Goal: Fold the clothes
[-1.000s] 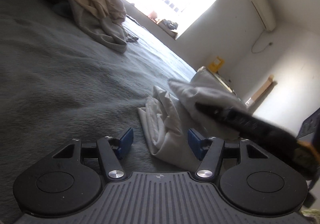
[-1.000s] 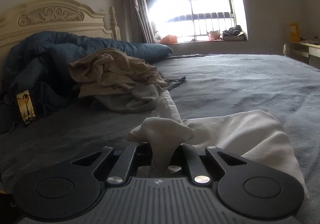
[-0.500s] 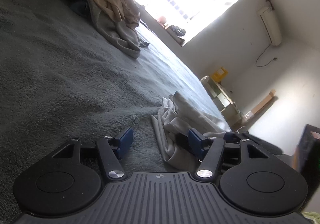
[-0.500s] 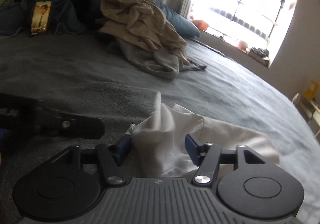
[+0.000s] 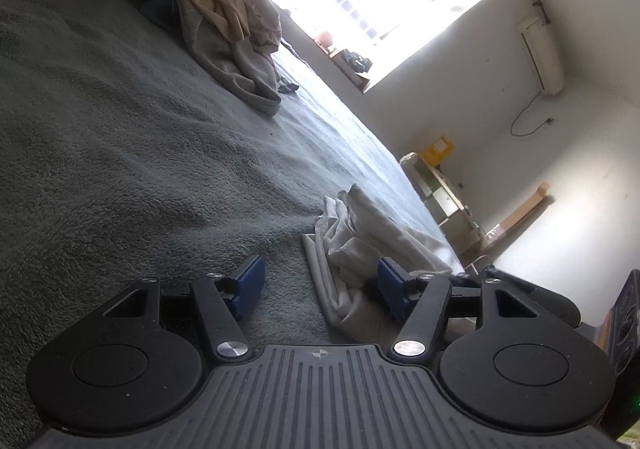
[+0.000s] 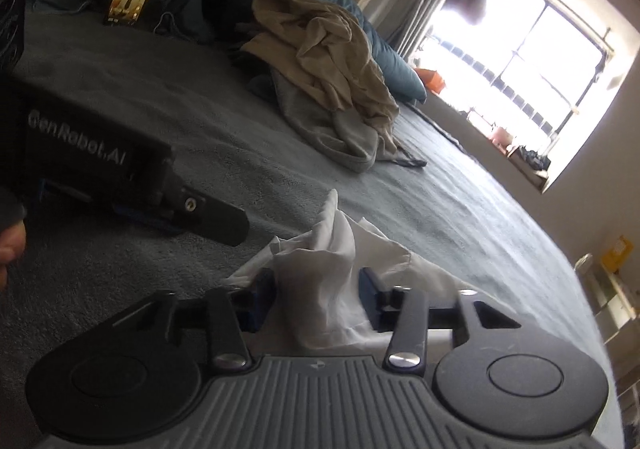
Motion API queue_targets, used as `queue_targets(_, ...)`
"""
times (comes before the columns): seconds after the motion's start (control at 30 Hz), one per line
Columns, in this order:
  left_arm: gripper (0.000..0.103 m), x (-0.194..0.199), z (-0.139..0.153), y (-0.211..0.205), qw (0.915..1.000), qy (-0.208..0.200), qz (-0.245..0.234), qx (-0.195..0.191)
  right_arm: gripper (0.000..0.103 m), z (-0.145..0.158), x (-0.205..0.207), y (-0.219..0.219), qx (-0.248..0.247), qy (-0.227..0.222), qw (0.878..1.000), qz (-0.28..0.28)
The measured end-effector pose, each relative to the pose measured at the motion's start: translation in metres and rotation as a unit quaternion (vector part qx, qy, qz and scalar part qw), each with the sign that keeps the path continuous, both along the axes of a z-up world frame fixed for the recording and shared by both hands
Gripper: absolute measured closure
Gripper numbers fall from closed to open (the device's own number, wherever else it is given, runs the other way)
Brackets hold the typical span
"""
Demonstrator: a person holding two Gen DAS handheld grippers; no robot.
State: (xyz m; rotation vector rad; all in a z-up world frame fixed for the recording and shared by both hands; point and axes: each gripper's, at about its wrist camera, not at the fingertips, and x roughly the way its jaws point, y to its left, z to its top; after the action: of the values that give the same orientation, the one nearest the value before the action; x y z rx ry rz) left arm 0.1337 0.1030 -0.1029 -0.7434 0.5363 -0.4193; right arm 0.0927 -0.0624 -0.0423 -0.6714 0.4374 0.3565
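A: Start on the left. What are the left tongs (image 5: 318, 283) doing?

B: Spread wide, low over the bed (image 5: 120, 137), pinching nothing. The white cloth (image 5: 352, 249) lies bunched on the grey cover, its near edge between the two blue pads and closer to the right pad; I can't tell if it touches that one.

A: And further right?

B: The right tongs (image 6: 318, 299) are spread too. A peak of the same cloth (image 6: 324, 269) stands up between the pads, but there's a visible gap on both sides, so nothing is pinched. The rest of it trails off to the right, flat on the bed.

A: How would you expect it to handle?

B: Light, thin and very soft, I'd judge. It holds creases and a loose peak, but it has no stiffness, so anything not gripped will sag and drag on the fuzzy cover. Not fragile, not slippery.

A: Where would you take hold?

B: On an edge or corner, not on the bunched middle, where the tongs would catch several layers at once. The stacked hem near the left tongs looks like the cleanest place on that side. On the right, the peak is easy to pinch but gives little control of the shape.

A: The other clothes?

B: A beige and grey pile (image 6: 332, 61) lies crumpled well apart, toward the headboard.

A: Folded or not?

B: The white one lies rumpled, not in a tidy fold.
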Motion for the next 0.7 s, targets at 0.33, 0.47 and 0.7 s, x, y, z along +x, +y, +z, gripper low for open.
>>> queue_targets(0.33, 0.040, 0.001, -0.002, 0.003, 1.0000, -0.004, -0.008, 0.000, 0.095, -0.008, -0.005, 0.010, -0.050, -0.112, 0.991, -0.058)
queue_targets(0.47, 0.040, 0.001, 0.002, 0.003, 1.0000, -0.003, -0.003, 0.005, 0.091, -0.029, 0.001, 0.024, -0.101, -0.086, 0.991, -0.032)
queue_targets(0.7, 0.040, 0.001, 0.008, 0.004, 0.9999, 0.000, 0.005, 0.013, 0.037, -0.030, -0.014, 0.025, -0.130, -0.102, 0.986, 0.018)
